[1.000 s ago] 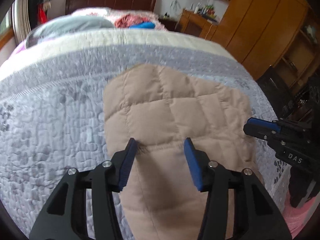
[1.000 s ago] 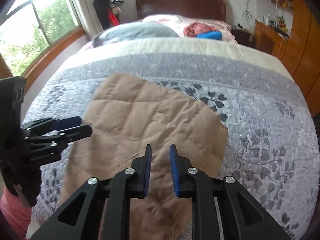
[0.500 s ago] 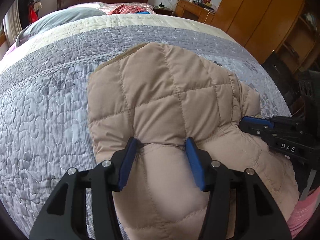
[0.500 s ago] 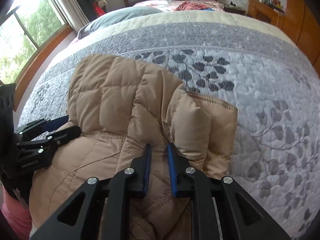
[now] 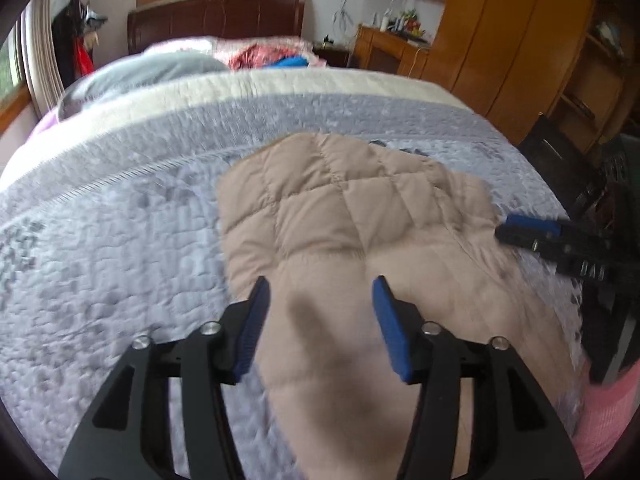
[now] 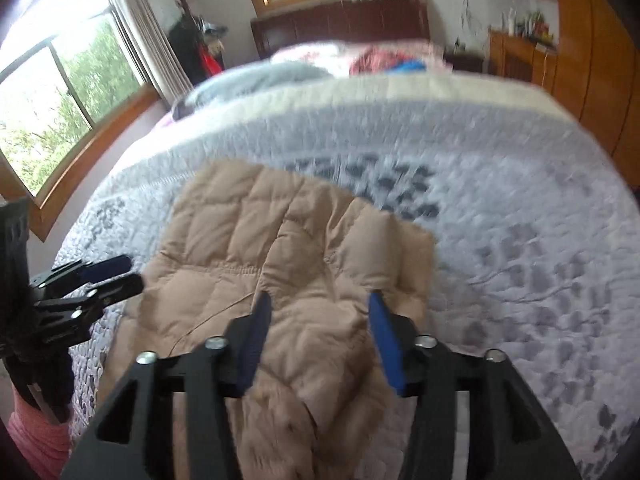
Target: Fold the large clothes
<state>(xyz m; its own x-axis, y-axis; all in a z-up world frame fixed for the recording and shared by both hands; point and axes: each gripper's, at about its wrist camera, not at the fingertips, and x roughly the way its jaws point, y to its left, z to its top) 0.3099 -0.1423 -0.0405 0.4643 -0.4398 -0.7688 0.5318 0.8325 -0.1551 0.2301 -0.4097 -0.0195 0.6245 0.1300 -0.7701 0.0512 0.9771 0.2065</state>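
- While hovering low over the near end of the tan quilted jacket, left gripper held level, pointing toward the headboard, jaws spread wide, nothing between the blue pads.
- Same for the right gripper: released, fingers parted to either side of a raised ridge of jacket fabric, pads apart from the cloth as far as can be told.
- Jacket lying folded on the grey-and-white floral quilt, at the foot end of the bed, short edge toward the pillows.
- Sleeve or side panel doubled over along the jacket's right edge, standing up as a puffy fold in the right wrist view.
- Furry trim showing at the nearest end, below the right gripper's fingers.
- Seen from the left wrist, right gripper entering from the right edge, tips just beside the jacket's right border; contact impossible to judge.
- Seen from the right wrist, left gripper entering from the left edge, tips near the jacket's left border.
- Pink sleeve glimpsed under the left gripper's body, mostly cut off.
- Both views motion-blurred; quilt pattern smeared, jacket seams soft.
- Near end of the jacket hidden behind the gripper bodies and cropped by the lower frame edge.
- Red and blue items by the pillows too blurred to identify.
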